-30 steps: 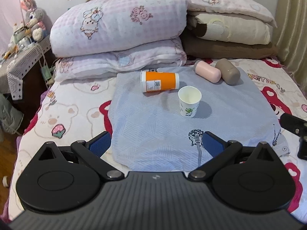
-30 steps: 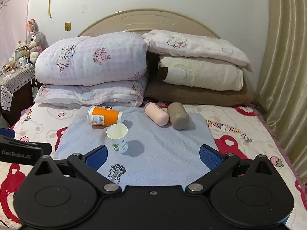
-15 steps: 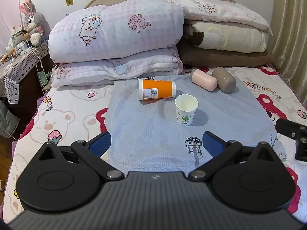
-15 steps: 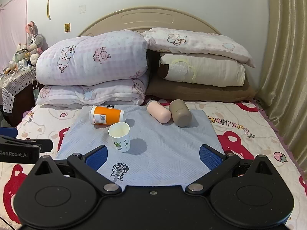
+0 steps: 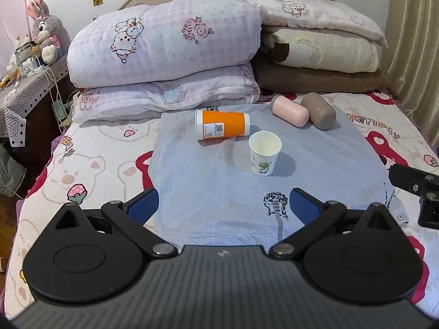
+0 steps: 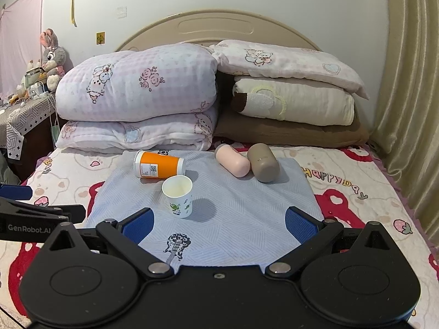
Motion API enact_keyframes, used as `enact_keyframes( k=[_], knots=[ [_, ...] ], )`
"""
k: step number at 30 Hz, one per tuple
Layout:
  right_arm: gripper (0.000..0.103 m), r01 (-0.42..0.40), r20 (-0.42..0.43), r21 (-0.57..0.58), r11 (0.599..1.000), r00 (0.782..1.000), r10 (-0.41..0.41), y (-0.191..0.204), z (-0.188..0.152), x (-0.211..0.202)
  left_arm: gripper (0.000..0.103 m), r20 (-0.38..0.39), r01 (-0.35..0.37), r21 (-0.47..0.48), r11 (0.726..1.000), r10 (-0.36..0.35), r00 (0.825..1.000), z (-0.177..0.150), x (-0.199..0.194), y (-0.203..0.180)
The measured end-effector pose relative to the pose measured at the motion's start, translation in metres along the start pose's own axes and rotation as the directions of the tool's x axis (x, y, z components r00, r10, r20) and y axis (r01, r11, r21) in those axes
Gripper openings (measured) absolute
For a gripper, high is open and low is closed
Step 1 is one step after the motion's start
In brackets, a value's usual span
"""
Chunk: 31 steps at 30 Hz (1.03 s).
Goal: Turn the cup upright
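Observation:
A white paper cup with a green print stands upright, mouth up, on the grey-blue cloth on the bed; it also shows in the right wrist view. An orange cup lies on its side just behind it. A pink cup and a taupe cup lie on their sides at the cloth's back right. My left gripper is open and empty, well short of the cups. My right gripper is open and empty, near the cloth's front.
Stacked pillows and folded quilts fill the head of the bed behind the cups. A bedside table with a plush rabbit stands at the left. A curtain hangs at the right. Bear-print bedsheet surrounds the cloth.
Both grippers have drawn back and risen a little, so the bed looks farther off. The cups have not moved.

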State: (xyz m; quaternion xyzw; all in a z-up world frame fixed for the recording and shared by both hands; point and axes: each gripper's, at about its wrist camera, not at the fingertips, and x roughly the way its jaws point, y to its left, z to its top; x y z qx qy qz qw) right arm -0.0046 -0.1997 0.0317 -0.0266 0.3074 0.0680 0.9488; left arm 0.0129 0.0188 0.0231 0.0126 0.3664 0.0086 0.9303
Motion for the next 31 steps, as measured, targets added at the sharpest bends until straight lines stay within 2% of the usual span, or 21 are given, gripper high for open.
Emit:
enact_keyframes(
  k=[17,31],
  knots=[
    [0.103,0.006,-0.009,-0.009,1.000,1.000,-0.006,0.0017,0.0013,0.0005,0.103,-0.043,-0.039,-0.004,0.999,0.039,0.998,-0.0005,0.0057,0.0003],
    [0.103,0.011,-0.011,-0.004,1.000,1.000,-0.011,-0.0011,-0.0004,0.0021,0.103,-0.038,-0.058,0.011,0.998,0.058,0.998,-0.0014,0.0061,0.0001]
  ],
)
